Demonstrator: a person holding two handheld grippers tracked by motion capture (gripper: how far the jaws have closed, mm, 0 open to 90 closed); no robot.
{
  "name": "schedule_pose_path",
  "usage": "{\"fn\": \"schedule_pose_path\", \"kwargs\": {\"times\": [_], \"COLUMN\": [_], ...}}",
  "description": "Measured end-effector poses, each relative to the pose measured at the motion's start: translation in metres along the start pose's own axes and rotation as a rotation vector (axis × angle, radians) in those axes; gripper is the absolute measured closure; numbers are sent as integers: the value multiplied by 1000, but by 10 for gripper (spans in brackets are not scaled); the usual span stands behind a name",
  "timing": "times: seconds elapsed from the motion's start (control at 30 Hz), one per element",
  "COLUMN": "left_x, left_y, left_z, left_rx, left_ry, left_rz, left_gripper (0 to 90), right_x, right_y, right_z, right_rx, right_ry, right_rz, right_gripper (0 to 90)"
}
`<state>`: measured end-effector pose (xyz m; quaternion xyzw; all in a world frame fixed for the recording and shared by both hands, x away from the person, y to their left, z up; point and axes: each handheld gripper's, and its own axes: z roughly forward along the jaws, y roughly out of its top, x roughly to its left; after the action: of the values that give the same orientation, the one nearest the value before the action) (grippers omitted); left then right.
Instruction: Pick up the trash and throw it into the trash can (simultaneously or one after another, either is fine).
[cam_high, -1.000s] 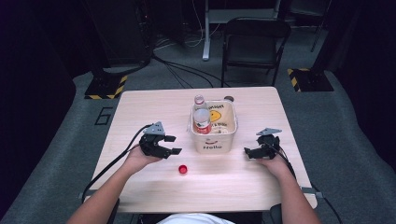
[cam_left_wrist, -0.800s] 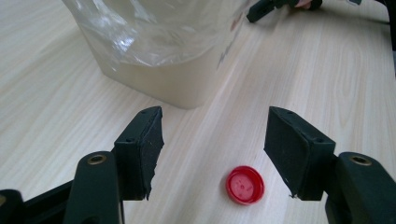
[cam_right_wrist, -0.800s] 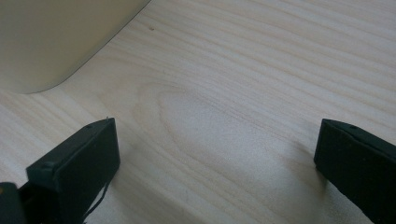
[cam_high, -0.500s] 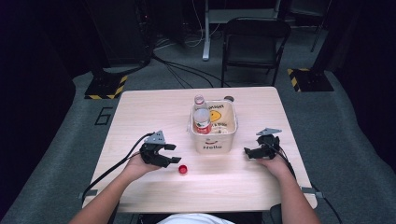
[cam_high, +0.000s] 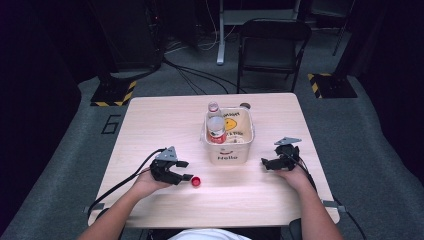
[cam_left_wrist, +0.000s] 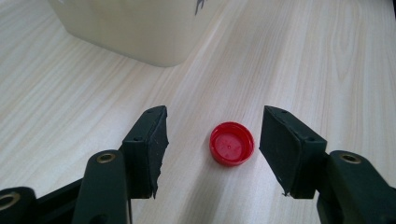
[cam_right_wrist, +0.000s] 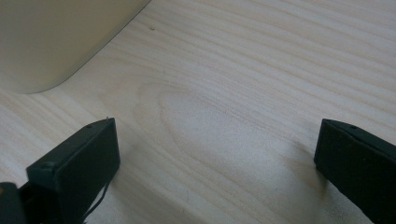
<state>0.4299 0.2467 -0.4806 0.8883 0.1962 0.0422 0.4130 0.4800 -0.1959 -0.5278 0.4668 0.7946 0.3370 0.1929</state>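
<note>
The left gripper (cam_left_wrist: 212, 135) sits low over the table (cam_high: 150, 120) with its jaws spread apart, and a red bottle cap (cam_left_wrist: 231, 143) lies flat on the wood between them, closer to the right-hand jaw but touching neither. In the high view the same gripper (cam_high: 183, 170) is in the person's left hand (cam_high: 145, 182), with the cap (cam_high: 196, 181) just at its tips. Bare wood stretches ahead of the cap up to the rounded corner of a cream tub (cam_left_wrist: 135, 28).

The right gripper (cam_right_wrist: 215, 154) also has its jaws wide apart, holding nothing, with only bare wood between them and the tub's side (cam_right_wrist: 51, 37) off to one side. From above, this gripper (cam_high: 266, 163) rests near the tub's front right corner, well in from the table's right edge.

The tub (cam_high: 227, 152), marked "Hello", stands mid-table and holds an upright clear bottle (cam_high: 215, 127) with a red label. The near half of the table is open between the two hands. A dark folding chair (cam_high: 272, 45) stands beyond the far edge.
</note>
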Motion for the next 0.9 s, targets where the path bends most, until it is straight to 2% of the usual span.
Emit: {"fn": "schedule_pose_path", "kwargs": {"times": [0.23,0.27,0.37,0.57,0.7,0.8,0.9], "left_x": [-3,-3,-4,-4,-3,-4,-5], "left_y": [-3,-4,-6,-7,-6,-5,-5], "left_z": [1,3,6,13,16,19,22], "left_rx": [-17,4,21,31,7,-4,19], "left_ry": [-13,-17,-16,-38,-35,-58,-59], "left_rz": [15,26,32,21,7,7,21], "left_gripper": [416,427,438,439,474,476,480], "right_x": [0,0,0,0,1,1,1], "right_y": [0,0,0,0,0,0,0], "right_z": [0,0,0,0,0,0,0], "right_rx": [-2,-3,5,4,3,3,3], "right_ry": [2,4,13,12,11,11,11], "right_rz": [-3,-7,-8,-8,-5,-5,-5], "right_gripper": [0,0,0,0,0,0,0]}}
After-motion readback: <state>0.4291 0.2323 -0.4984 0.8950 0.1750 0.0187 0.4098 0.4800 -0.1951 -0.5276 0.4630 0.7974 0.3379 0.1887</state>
